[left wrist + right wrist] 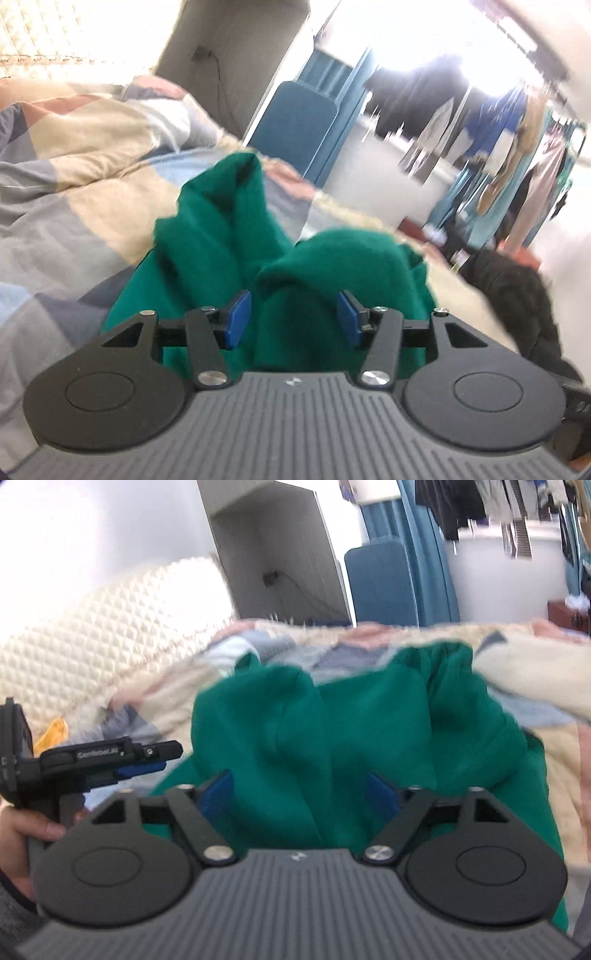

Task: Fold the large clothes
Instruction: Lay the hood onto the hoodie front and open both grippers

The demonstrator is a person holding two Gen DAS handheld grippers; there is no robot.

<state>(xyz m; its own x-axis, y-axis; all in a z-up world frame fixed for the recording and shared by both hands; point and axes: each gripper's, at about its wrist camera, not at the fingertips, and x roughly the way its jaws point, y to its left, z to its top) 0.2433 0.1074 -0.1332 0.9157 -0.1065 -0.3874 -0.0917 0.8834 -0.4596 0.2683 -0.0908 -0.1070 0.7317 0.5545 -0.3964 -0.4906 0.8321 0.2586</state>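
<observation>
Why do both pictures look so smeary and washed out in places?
Left wrist view: the hanging clothes streak with motion blur, and window light burns out the top. Right wrist view: the green garment is soft, the wall at upper left glares white, and the fisheye bends the edges.

blurred: hanging clothes (509, 122) | cut off: green garment (369, 731) at bottom edge

1 green garment (229, 236), 1 patchwork quilt (74, 177), 2 grippers: left (294, 317), right (299, 794).
</observation>
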